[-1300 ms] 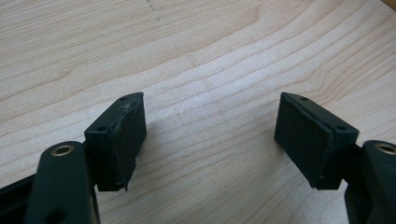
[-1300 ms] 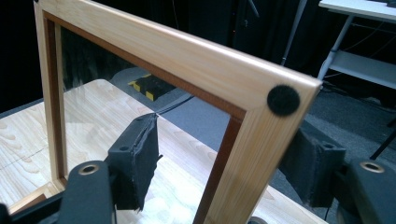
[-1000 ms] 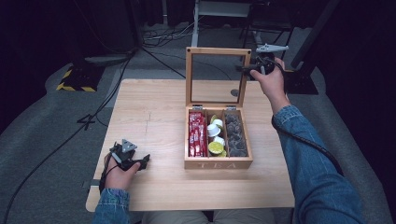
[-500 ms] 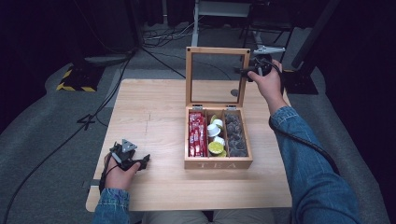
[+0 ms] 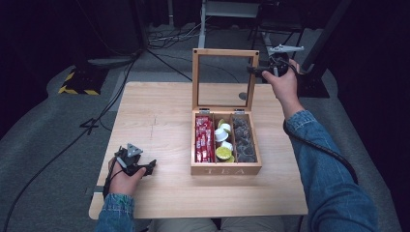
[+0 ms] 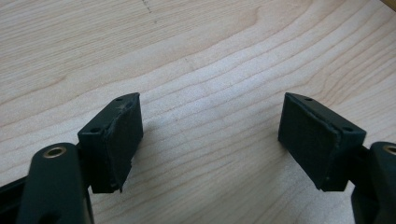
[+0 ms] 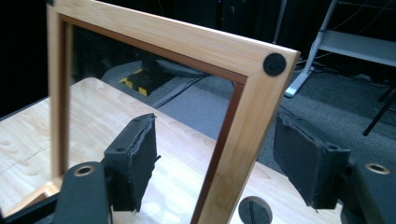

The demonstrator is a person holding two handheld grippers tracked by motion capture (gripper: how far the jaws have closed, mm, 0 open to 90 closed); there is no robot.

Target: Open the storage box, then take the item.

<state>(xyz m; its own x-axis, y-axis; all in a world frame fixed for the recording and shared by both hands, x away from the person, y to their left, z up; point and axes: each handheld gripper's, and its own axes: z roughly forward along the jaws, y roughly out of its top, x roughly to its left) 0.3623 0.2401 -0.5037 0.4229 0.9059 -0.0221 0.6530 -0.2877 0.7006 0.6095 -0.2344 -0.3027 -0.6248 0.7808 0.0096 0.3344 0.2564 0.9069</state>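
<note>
On the wooden table stands an open tea box. The right gripper straddles its upright lid, pads clear of the frame. The left gripper rests near the front-left corner, jaws having just widened on nothing.

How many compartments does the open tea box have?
3, side by side in the tea box: left with red packets, middle with small cups, right with dark pods. Lower layers may be hidden.

Dark lab or studio, floor cables, metal stand, hazard-striped base
</note>
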